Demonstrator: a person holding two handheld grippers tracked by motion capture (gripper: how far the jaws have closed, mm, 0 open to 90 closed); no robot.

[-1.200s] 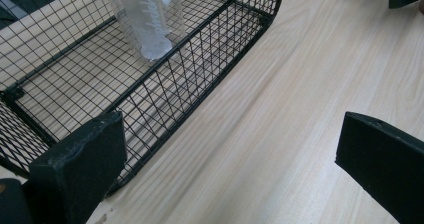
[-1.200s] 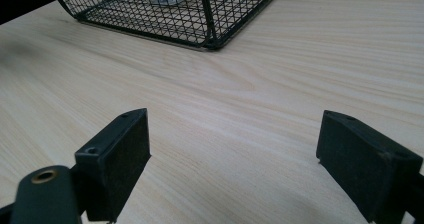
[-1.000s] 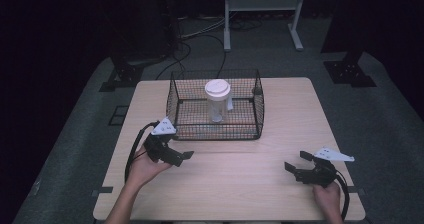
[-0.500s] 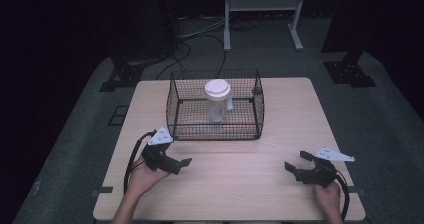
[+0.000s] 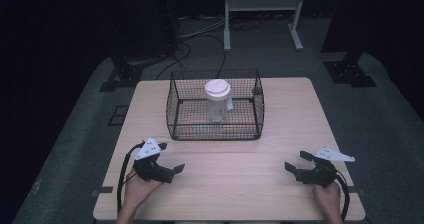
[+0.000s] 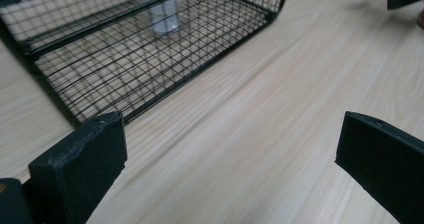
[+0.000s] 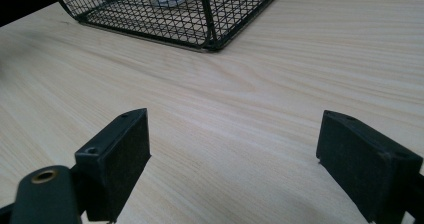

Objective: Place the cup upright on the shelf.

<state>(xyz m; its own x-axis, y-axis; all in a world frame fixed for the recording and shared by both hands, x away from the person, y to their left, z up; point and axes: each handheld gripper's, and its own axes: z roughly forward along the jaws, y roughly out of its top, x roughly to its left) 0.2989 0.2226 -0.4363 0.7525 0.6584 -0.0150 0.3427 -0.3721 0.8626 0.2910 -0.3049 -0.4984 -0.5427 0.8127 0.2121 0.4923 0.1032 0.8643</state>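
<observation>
Your left gripper (image 5: pixel 172 170) has drawn back toward the table's near edge and turned since a second ago. It sat closer to the wire basket (image 5: pixel 216 132) then; now it lies low by the near left corner, jaws spread wide with nothing between them. In the left gripper view they frame bare wood with the basket's near corner (image 6: pixel 75 116) beyond.

Your right gripper (image 5: pixel 296 164) has not shifted. It rests near the near right corner, jaws likewise spread and empty, pointing toward the basket (image 7: pixel 200 14).

The lidded white cup (image 5: pixel 218 100) stands upright inside the basket, at the middle of the table toward its far edge, just as it did earlier. Both tools sit well apart from it, so I judge that the reach for the cup has not yet begun.
</observation>
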